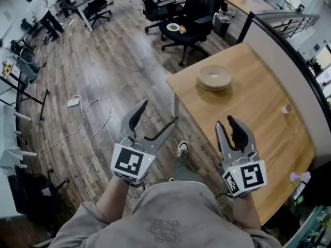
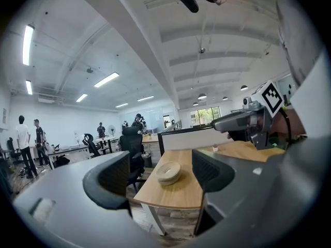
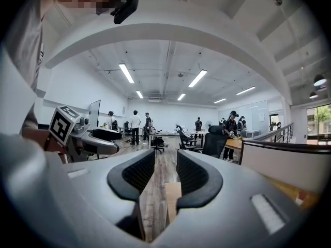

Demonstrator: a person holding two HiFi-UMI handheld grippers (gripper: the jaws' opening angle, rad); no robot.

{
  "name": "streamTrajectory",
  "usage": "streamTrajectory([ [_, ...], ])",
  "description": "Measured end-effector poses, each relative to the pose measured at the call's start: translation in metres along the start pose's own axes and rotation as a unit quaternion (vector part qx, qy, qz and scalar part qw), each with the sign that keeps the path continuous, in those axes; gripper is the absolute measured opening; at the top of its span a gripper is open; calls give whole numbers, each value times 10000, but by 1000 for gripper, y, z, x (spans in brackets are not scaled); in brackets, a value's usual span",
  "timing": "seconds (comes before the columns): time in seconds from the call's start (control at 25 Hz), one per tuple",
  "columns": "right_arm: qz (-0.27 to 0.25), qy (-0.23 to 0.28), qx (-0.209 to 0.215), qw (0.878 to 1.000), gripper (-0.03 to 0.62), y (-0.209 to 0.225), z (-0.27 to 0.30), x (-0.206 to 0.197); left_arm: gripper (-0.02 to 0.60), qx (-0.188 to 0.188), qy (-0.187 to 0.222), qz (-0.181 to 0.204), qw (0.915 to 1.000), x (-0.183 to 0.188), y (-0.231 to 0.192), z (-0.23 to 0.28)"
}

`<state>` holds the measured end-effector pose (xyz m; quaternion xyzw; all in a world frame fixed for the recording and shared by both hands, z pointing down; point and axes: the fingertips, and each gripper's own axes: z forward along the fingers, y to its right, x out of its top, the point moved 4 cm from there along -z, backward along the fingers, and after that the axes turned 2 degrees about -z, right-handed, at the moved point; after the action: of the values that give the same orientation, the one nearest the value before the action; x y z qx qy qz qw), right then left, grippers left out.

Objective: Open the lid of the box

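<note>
Resting lidded on table [image 1: 258, 112], round pale box [image 1: 213, 77]; left gripper [image 1: 159, 112], right gripper [image 1: 225, 122] fingers [image 2: 111, 182] spread, empty.

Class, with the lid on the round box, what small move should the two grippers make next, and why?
Probably move both forward toward the round pale wooden box on the light wooden table: the left gripper and right gripper stand open, empty and well short of it.

Bodies of the left tongs [image 1: 158, 113] and right tongs [image 1: 225, 121]: grey, black ribbed pads, white cube [image 1: 129, 161] with black square markers. Operator clothing: grey shirt [image 1: 170, 216], pale sneaker [image 1: 181, 149].
</note>
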<state>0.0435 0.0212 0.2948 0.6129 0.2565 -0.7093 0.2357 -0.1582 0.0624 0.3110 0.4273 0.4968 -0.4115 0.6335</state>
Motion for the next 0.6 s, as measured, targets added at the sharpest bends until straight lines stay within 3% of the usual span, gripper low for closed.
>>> streamTrajectory([
  [0.36,353,-287,43,9990,115,81,99,-20,360,-495,-429,237,9976,-10,-43,124],
  [0.6,212,-533,18,9984,115,127,150,-41,360,-707,-786,253,9941,-28,-62,198],
])
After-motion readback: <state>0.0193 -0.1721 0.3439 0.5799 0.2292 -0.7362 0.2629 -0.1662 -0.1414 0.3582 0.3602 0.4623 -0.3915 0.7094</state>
